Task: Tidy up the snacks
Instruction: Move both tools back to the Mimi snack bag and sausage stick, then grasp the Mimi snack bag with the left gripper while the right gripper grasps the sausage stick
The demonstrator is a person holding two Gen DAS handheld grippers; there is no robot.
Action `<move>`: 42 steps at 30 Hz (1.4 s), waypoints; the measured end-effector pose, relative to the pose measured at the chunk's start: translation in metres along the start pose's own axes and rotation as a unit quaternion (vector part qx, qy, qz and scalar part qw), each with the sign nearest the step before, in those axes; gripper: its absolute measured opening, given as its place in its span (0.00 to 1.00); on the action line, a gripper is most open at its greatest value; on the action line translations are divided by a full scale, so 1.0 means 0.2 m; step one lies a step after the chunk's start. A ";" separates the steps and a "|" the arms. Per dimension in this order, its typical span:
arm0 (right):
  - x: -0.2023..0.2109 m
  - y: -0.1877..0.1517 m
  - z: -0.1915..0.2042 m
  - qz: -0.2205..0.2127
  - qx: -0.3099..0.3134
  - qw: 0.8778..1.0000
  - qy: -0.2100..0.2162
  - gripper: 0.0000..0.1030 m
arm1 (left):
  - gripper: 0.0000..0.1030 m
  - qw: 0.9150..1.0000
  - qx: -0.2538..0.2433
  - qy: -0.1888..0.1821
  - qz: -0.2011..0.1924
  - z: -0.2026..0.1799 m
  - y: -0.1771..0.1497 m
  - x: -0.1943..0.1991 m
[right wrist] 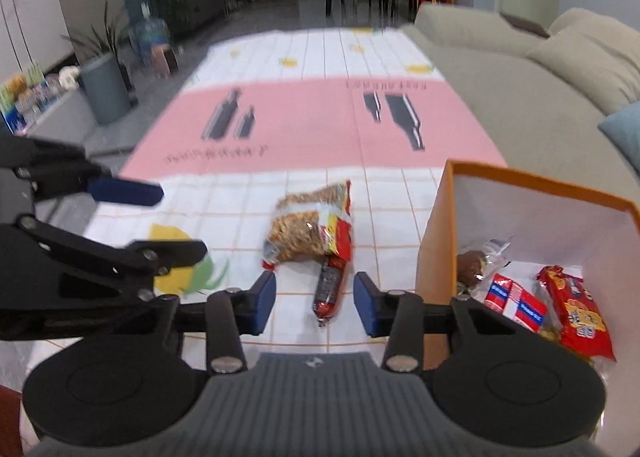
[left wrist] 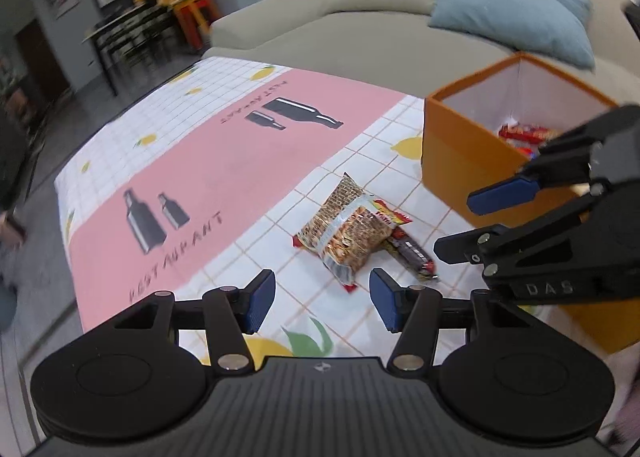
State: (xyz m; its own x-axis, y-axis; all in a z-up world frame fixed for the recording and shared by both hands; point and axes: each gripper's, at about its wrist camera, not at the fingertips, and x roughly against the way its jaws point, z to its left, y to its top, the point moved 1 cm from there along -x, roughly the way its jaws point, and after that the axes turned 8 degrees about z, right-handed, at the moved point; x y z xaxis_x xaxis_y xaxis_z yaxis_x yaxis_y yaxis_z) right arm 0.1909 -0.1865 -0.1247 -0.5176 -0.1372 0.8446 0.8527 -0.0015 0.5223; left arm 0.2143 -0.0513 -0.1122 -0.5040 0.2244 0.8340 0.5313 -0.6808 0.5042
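Both our tongs hang spread and empty over the surface: left tongs point(left wrist: 322, 299) w/ pads apart just short of the peanut bag point(left wrist: 346, 235), right tongs point(right wrist: 315, 303) likewise agape above the dark snack stick point(right wrist: 330, 287). Neither grips anything yet.

Landmark is the orange box point(left wrist: 460, 161): the peanut bag lies on the surface just beside its outer wall, the stick tucked partly under the bag's edge, touching it. Inside the box sit packets already stowed, incl. a red-blue wrapper point(right wrist: 516, 301) and a red pouch point(right wrist: 580, 309).

Risks as we judge them: the two tongs crowd one small spot beside the box and may knock each other; pulling the stick could drag the bag along; the slick, puffy bag may slip from a shallow pinch; a low carry could clip the box rim point(right wrist: 540, 181) and tip the box.
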 end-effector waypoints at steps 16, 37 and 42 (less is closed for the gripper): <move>-0.39 0.07 -0.02 0.083 -0.046 0.995 -0.026 0.28 | 0.63 0.987 -0.155 -0.044 -0.011 0.02 0.06 -0.27; -0.47 0.00 -0.02 0.090 -0.009 0.995 -0.032 0.21 | 0.70 0.935 -0.355 0.005 -0.016 -0.19 0.09 -0.58; -0.48 0.00 -0.02 0.091 -0.009 0.995 -0.031 0.21 | 0.62 0.938 -0.345 0.030 -0.017 -0.21 0.07 -0.57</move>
State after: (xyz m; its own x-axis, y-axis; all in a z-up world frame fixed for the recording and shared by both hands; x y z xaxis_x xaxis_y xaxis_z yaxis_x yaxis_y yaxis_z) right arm 0.2414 -0.1777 -0.2059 -0.3581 -0.0747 0.9307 0.9333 -0.0004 0.3591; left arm 0.2501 -0.1163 -0.2093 -0.5617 0.2277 0.7954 -0.0421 -0.9680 0.2474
